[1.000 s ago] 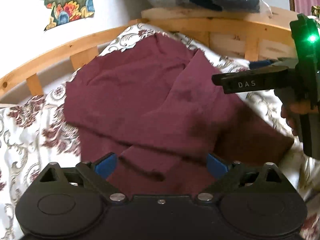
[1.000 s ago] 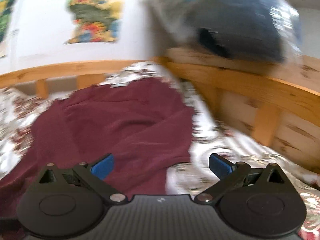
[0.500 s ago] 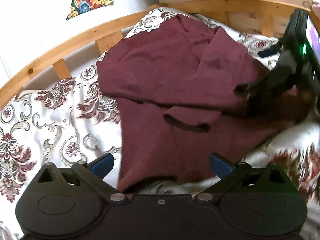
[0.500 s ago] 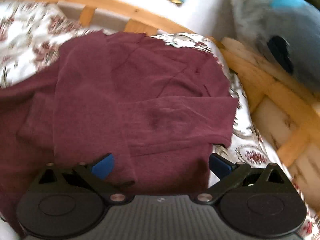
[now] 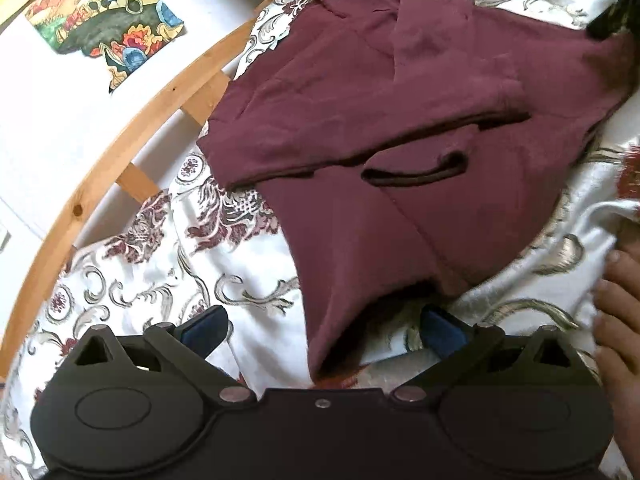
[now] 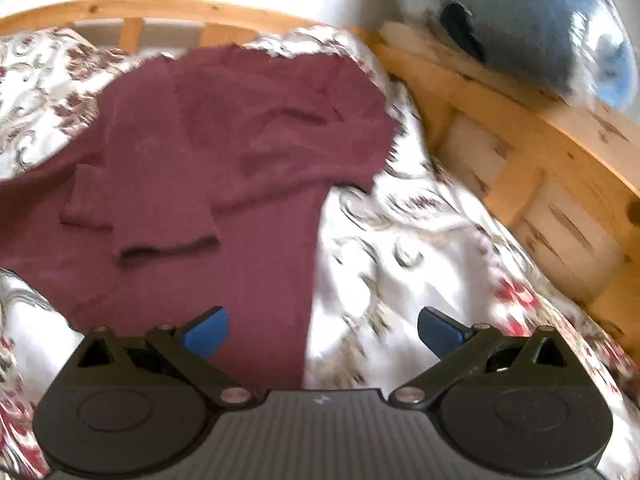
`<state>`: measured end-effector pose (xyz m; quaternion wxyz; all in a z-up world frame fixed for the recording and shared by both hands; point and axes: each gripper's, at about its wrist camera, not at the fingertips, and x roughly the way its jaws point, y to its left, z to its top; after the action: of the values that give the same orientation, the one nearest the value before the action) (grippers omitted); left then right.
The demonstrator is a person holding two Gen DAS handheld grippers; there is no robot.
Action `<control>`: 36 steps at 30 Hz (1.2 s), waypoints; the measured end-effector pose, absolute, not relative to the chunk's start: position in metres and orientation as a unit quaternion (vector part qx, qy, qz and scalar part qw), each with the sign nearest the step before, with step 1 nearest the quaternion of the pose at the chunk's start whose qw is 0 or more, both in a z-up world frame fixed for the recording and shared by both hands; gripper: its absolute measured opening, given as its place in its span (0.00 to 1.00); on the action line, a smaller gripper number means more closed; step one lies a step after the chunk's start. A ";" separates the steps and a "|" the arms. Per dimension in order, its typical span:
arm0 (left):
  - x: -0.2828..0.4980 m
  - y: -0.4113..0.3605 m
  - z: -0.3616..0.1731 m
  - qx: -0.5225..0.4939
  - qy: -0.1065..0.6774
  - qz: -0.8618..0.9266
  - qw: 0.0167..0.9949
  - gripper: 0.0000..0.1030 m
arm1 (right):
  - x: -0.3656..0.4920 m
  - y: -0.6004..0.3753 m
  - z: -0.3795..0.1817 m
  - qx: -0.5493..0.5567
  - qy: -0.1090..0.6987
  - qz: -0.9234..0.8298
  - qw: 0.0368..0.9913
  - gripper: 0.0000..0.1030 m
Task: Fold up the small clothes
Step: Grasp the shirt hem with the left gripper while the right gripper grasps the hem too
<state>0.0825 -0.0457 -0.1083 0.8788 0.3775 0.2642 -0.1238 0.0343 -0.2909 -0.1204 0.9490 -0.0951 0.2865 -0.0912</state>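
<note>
Maroon top [image 5: 360, 92] is lying spread on the floral bedspread [image 5: 132, 280], toward the corner of the bed where the two wooden rails [image 5: 132, 128] meet. Both sleeves are sitting folded in across the body, one cuff [image 5: 416, 168] lying over the middle of the cloth, so the sleeve step looks done and the lengthwise fold is the one in hand.

Left gripper [image 5: 320, 330] is hovering with its jaws spread wide and empty, the near hem corner of the top lying between the blue pads [image 5: 204, 330]. Right gripper [image 6: 322, 330] is likewise gaping and holding nothing, straddling the top's right-hand edge near the hem; its view is blurring.

A bare hand [image 5: 616, 320] is showing at the right border of the left view.

Next, I judge, each gripper needs to close on a hem corner, taking both layers, then carry the hem up toward the collar without dragging the sleeves loose.
</note>
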 end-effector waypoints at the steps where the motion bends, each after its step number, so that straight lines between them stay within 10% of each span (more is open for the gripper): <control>1: 0.086 -0.048 -0.109 0.380 0.263 -0.119 0.879 0.95 | 0.032 -0.295 -0.116 -0.086 0.276 -0.092 0.953 1.00; 4: 0.090 -0.053 -0.110 0.392 0.250 -0.116 0.878 0.83 | 0.028 -0.299 -0.107 -0.098 0.263 -0.058 0.958 1.00; 7: 0.086 -0.056 -0.105 0.391 0.240 -0.131 0.879 0.42 | 0.025 -0.295 -0.108 -0.134 0.277 0.005 0.952 1.00; 14: 0.084 -0.058 -0.104 0.381 0.252 -0.149 0.877 0.15 | 0.023 -0.264 -0.117 -0.200 0.322 0.078 0.922 1.00; 29: 0.108 -0.051 -0.093 0.317 0.287 -0.131 0.894 0.13 | 0.030 -0.237 -0.150 -0.337 0.332 -0.030 0.881 1.00; 36: 0.102 -0.047 -0.105 0.331 0.297 -0.118 0.888 0.12 | 0.023 -0.221 -0.152 -0.359 0.305 0.011 0.882 0.47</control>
<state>0.1018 -0.0468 -0.1048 0.8878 0.3306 0.2973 -0.1184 0.0231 -0.2209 -0.1519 0.8819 -0.3593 0.3049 0.0107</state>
